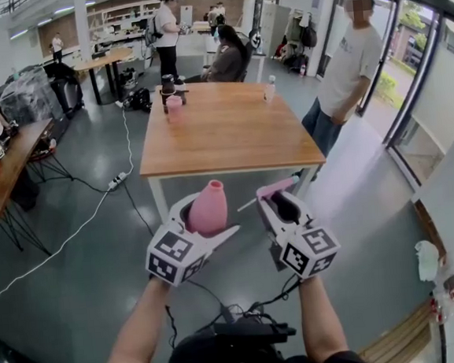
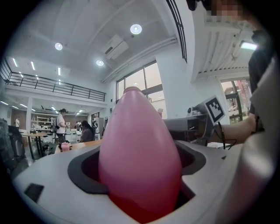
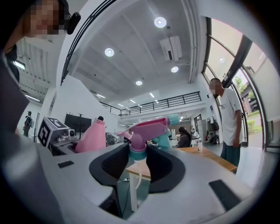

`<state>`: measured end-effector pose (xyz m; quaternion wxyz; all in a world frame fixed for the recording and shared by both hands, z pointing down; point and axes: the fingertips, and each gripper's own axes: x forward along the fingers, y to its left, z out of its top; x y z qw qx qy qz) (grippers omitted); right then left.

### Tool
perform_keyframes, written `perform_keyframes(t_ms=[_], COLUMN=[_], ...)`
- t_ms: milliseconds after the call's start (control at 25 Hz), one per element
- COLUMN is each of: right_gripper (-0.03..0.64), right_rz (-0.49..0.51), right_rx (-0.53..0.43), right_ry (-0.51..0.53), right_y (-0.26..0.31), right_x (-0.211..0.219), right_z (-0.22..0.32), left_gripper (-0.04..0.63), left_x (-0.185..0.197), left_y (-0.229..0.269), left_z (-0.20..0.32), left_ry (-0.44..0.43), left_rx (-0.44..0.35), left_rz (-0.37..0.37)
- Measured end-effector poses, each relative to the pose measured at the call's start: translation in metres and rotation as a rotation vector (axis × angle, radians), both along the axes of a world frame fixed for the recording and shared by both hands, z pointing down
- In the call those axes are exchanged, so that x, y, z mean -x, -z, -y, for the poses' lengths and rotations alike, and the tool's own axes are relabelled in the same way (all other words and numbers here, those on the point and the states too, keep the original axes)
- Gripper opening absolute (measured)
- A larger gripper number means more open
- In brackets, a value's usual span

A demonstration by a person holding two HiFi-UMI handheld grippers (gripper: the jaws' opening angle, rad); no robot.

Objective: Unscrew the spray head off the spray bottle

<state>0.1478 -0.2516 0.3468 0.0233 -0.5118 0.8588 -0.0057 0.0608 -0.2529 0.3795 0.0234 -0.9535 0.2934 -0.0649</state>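
Spray head apparently off; parts held apart, near side of the table [image 1: 232,149].
Left gripper [image 1: 204,220] clamps the pink spray bottle [image 1: 208,206] upright; right gripper [image 1: 281,205] grips the spray head [image 1: 277,186]. Next move, likely: set both down.

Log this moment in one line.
left tool: holds pink bottle | right tool: holds spray head | status: separated

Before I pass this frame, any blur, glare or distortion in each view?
Head view: evenly lit, fisheye-bent window frames. Left gripper view: pink bottle looms soft and close, black corners. Right gripper view: spray head fairly sharp, ceiling lamps flare mildly.
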Motion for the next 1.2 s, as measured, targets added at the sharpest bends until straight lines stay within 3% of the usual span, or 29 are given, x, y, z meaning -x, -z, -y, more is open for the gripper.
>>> perform_keyframes(t_ms=[1200], right_gripper=[0.126], right_rz=[-0.019], right_rx=[-0.018], right_ry=[-0.019], right_y=[0.0012], right_x=[-0.0053], right_z=[0.0034], left_gripper=[0.449], left_x=[-0.0089], left_y=[-0.0079], left_z=[0.0049], left_ry=[-0.005], left_rx=[0.017], left_rz=[0.011])
